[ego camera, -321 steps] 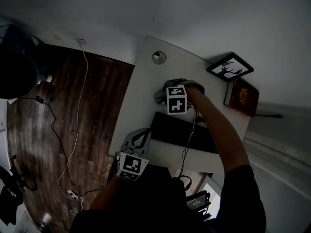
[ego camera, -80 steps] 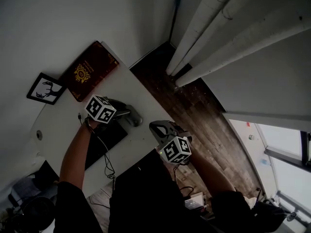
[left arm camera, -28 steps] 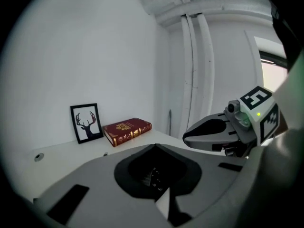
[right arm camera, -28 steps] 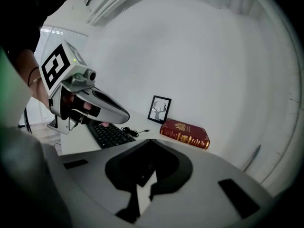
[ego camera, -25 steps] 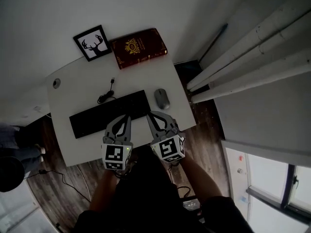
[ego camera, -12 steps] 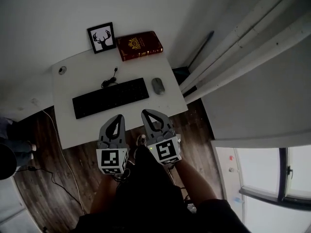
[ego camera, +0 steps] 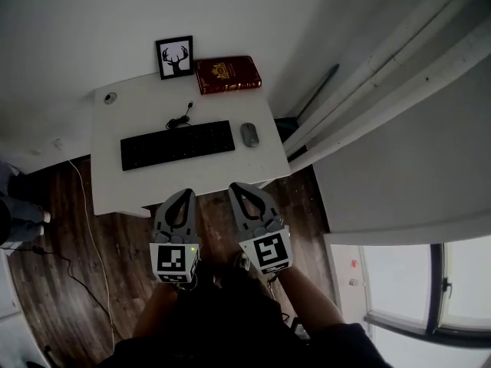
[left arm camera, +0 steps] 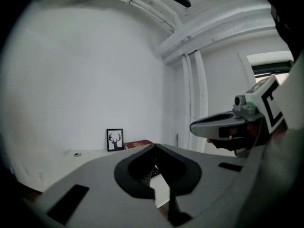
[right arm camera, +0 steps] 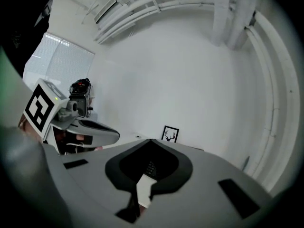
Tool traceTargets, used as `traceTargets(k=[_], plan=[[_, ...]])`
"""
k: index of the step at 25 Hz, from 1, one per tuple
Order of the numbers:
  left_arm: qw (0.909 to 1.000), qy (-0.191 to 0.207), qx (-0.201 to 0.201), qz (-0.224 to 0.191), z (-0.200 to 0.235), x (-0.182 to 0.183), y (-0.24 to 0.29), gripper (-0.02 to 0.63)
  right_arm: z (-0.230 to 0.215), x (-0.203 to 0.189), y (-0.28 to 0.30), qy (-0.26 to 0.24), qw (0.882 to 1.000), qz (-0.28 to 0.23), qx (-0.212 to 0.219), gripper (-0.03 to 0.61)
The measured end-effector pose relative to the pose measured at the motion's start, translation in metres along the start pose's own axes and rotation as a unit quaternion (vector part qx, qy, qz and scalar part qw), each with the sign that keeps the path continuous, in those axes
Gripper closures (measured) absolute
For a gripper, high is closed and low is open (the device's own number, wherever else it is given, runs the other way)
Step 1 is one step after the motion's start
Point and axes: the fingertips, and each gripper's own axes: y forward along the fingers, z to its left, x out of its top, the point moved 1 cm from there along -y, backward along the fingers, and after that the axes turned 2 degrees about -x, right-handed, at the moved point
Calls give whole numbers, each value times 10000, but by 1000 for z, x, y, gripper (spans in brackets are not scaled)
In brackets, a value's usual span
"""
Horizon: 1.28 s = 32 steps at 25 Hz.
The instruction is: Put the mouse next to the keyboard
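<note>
Judging the small grey oval mouse (ego camera: 249,134) light and slick, we advise gripping its flanks; left gripper (ego camera: 186,195) and right gripper (ego camera: 235,188) pinched together, empty.

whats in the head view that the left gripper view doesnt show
Only the head view: the mouse lying just off the right end of the keyboard, and the cable coiled behind it. Only the left gripper view: where the white pipes turn along the top of the wall. Both: the deer picture, the red book, the white desk and the right gripper.
</note>
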Motion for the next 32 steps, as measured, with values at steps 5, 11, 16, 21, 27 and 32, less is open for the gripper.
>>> traceTargets(k=[5, 11, 16, 21, 27, 32], plan=[[9998, -102, 119, -106, -30, 4, 1, 612, -22, 12, -32, -226, 9994, -219, -154, 558], [9997, -77, 189, -125, -67, 10, 4, 612, -39, 5, -55, -106, 9993, -322, -164, 558], [9994, -92, 314, -126, -84, 13, 14, 612, -51, 2, -63, 32, 9988, -480, -77, 558], [9996, -19, 250, -116, -103, 15, 25, 612, -67, -5, -71, 132, 9986, -488, -138, 558], [9996, 80, 225, -115, -116, 18, 34, 612, -79, -6, -75, 130, 9985, -515, -164, 558], [9997, 91, 184, -130, -124, 19, 37, 612, -85, -6, -80, 109, 9981, -564, -209, 558]])
